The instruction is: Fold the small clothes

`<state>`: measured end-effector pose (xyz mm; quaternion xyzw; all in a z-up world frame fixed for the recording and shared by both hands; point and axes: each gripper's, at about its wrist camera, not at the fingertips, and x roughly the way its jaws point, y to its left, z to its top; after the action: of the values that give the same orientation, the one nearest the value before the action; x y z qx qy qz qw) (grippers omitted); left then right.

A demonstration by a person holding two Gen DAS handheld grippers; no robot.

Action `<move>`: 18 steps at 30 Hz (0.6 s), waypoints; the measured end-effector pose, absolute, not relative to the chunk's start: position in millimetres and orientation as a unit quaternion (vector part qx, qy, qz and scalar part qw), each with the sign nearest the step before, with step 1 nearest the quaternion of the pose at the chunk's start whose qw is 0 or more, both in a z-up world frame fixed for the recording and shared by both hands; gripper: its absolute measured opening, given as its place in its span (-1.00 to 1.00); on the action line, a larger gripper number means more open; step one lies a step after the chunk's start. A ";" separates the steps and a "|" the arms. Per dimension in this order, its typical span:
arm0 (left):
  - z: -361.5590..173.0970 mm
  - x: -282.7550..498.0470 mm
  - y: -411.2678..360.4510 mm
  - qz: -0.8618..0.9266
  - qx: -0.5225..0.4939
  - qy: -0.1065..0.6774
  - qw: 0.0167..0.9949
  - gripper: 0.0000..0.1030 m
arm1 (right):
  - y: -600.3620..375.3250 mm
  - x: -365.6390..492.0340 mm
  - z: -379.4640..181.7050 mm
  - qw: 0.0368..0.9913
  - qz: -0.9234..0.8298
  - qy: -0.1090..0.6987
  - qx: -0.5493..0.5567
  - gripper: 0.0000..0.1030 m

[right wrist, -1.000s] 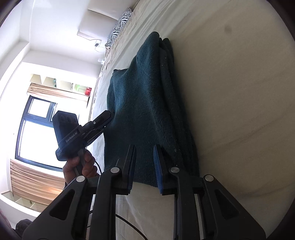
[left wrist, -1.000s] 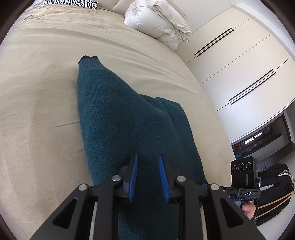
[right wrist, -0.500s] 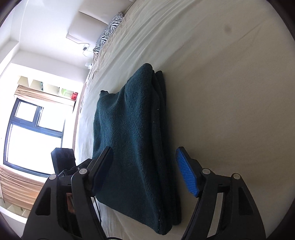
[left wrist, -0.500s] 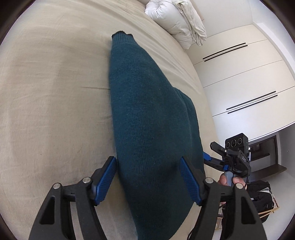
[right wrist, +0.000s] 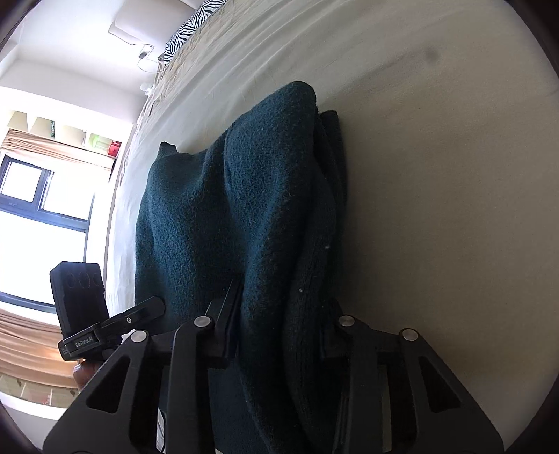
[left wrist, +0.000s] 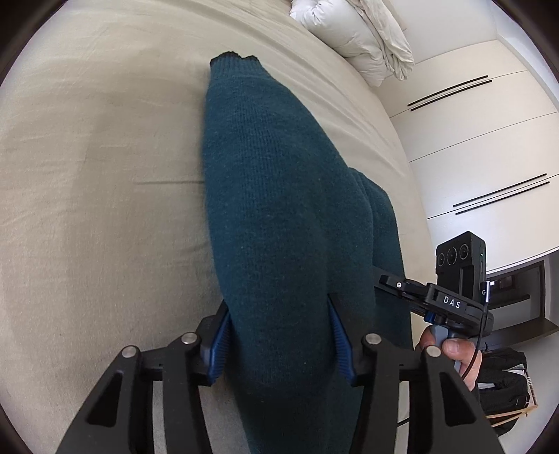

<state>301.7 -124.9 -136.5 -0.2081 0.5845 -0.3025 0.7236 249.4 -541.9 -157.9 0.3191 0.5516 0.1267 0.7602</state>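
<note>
A dark teal knitted sweater [left wrist: 272, 174] lies folded lengthwise on the beige bed sheet [left wrist: 87, 174], its cuff end pointing away. My left gripper [left wrist: 279, 331] straddles a raised ridge of its near end; its jaws are closing and both blue pads [left wrist: 220, 335] press the knit. In the right wrist view the sweater [right wrist: 209, 209] is bunched into a fold between the fingers of my right gripper [right wrist: 283, 307], whose jaws are also closing on the fabric. Each view shows the other gripper at the sweater's edge: the right gripper [left wrist: 394, 283] and the left gripper [right wrist: 153, 307].
A white duvet [left wrist: 353, 35] is heaped at the far end of the bed, next to a zebra-print pillow [right wrist: 188, 24]. White wardrobe doors [left wrist: 489, 139] stand beyond the bed's right edge, with a dark bag [left wrist: 503, 401] on the floor. A bright window [right wrist: 35, 209] is on the other side.
Both grippers' jaws went from nearly together to wide apart, then closed around ridges of the sweater's near end. The left gripper sank toward the fabric; the right one slid sideways onto it.
</note>
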 end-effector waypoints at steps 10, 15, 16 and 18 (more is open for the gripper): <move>-72.5 264.0 -106.6 -0.306 -0.165 0.550 0.759 -0.16 | -479.1 212.1 -78.8 0.824 0.085 0.523 0.200 -0.58; -26.3 213.7 -67.6 -0.311 -0.148 0.526 0.778 -0.15 | -444.3 167.1 -31.8 0.835 0.123 0.498 0.199 -0.58; -19.3 200.5 -58.5 -0.311 -0.145 0.522 0.781 -0.15 | -434.5 156.5 -23.4 0.837 0.131 0.494 0.196 -0.58; -9.3 177.5 -40.1 -0.307 -0.143 0.518 0.786 -0.15 | -415.1 136.4 -13.9 0.837 0.148 0.490 0.193 -0.58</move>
<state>177.5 -40.1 -9.3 -0.1426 0.5177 -0.3075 0.7856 136.4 -415.1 -13.9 0.1928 0.4901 0.1479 0.8371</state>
